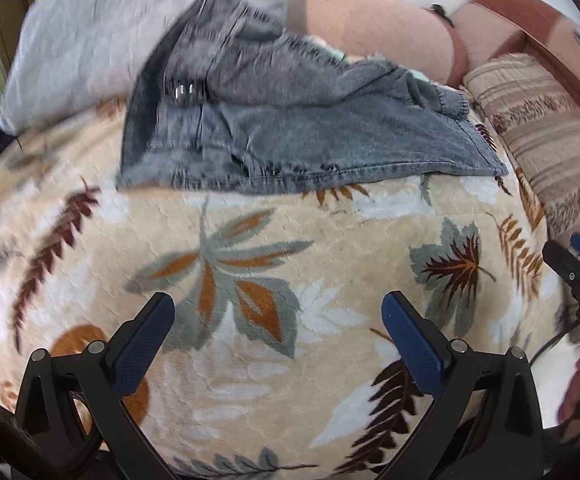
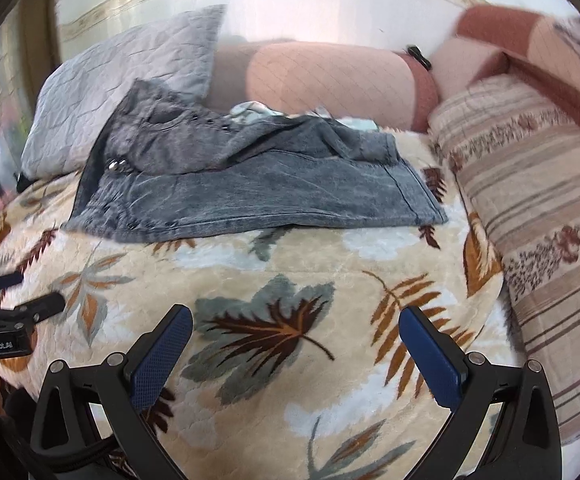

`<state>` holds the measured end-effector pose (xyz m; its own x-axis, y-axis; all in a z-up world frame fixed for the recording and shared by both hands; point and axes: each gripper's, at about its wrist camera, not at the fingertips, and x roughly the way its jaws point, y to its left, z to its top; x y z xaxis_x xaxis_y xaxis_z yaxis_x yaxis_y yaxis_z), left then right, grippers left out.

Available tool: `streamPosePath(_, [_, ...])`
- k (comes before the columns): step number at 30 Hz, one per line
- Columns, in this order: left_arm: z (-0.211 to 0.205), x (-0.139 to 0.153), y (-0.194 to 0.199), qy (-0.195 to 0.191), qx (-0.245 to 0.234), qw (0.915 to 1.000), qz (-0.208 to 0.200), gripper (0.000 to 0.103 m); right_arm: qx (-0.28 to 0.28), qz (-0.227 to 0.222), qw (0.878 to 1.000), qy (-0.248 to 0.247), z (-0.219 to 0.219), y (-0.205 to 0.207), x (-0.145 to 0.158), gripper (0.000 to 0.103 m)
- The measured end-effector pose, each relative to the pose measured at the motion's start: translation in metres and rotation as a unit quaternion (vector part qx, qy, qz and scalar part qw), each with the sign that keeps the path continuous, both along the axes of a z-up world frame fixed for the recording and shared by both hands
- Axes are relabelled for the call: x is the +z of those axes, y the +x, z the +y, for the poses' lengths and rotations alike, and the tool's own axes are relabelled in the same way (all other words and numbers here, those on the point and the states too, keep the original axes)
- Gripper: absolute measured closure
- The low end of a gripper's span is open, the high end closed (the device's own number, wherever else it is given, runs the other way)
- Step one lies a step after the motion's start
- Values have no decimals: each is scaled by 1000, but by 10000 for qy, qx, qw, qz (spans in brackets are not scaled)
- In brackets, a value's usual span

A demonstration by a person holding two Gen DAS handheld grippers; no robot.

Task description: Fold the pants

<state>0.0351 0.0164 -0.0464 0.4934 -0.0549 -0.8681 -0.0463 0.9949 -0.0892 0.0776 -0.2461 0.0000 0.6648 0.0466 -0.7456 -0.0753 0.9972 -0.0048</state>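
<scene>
Pants (image 2: 249, 184) lengthwise left-right across blanket (image 2: 290, 320), waistband left.

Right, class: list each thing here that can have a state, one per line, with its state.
Left gripper: open, empty, above the blanket.
Right gripper: open, empty, above the blanket.
Jeans: rumpled, partly doubled over, not neatly folded, lying on the blanket.
Blanket: spread out under the jeans.
Grey pillow: propped up behind the jeans.
Striped cushion: lying beside the blanket.
</scene>
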Motion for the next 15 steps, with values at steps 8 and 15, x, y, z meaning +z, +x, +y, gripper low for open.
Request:
streamPosePath(8, [67, -3, 51, -1019, 1041, 9884, 439, 0, -1093, 461, 9829, 1407, -93, 70, -20, 0])
streamPosePath(15, [120, -42, 87, -2402, 2105, 9427, 964, 0, -1588, 998, 9507, 2470, -123, 141, -74, 0])
